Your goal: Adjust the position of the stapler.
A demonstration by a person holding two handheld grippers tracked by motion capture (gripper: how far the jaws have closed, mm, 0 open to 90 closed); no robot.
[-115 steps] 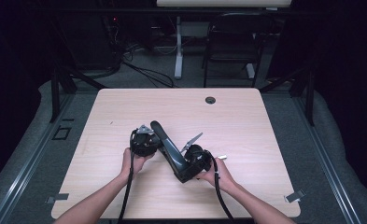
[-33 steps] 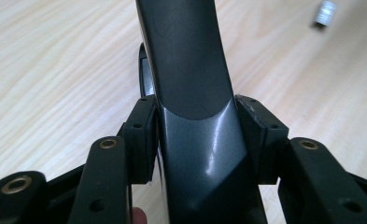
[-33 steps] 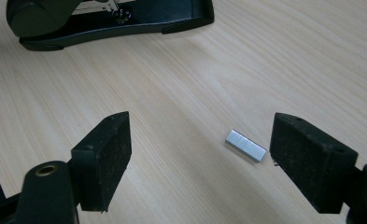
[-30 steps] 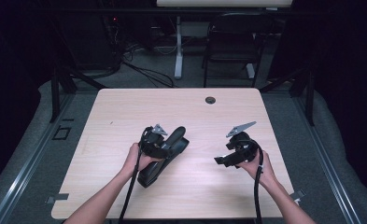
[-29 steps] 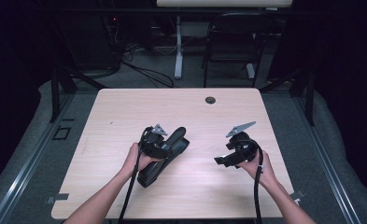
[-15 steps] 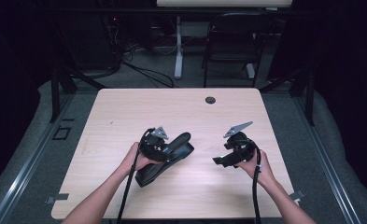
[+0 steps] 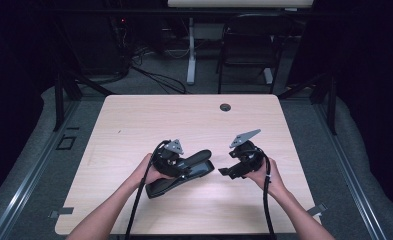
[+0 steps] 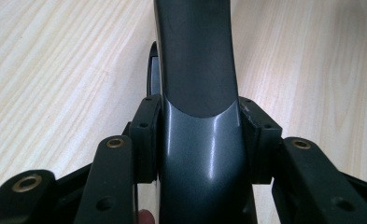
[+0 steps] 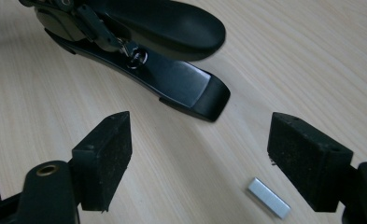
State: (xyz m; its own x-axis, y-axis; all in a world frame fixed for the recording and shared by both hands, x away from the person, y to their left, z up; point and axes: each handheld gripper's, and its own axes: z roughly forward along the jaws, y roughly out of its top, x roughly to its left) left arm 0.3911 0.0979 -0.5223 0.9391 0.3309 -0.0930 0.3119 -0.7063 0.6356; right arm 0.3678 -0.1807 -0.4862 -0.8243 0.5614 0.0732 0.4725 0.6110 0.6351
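Two tongs: left (image 7: 184,167) clamp the stapler (image 7: 181,177), lying lengthwise toward gaping right (image 7: 224,171).

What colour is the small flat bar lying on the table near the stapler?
Silver bar; the right gripper view shows it best.

The table (image 7: 134,125) is pale beige wood with fine straight grain lines. The stapler (image 7: 181,172) between the jaws of the left gripper (image 8: 197,135) is black, with a glossy dark grey top arm. The 2 pads (image 9: 104,156) of the right gripper (image 9: 209,163) are matte black. Between them lies a small strip of staples (image 9: 268,197), shiny silver.
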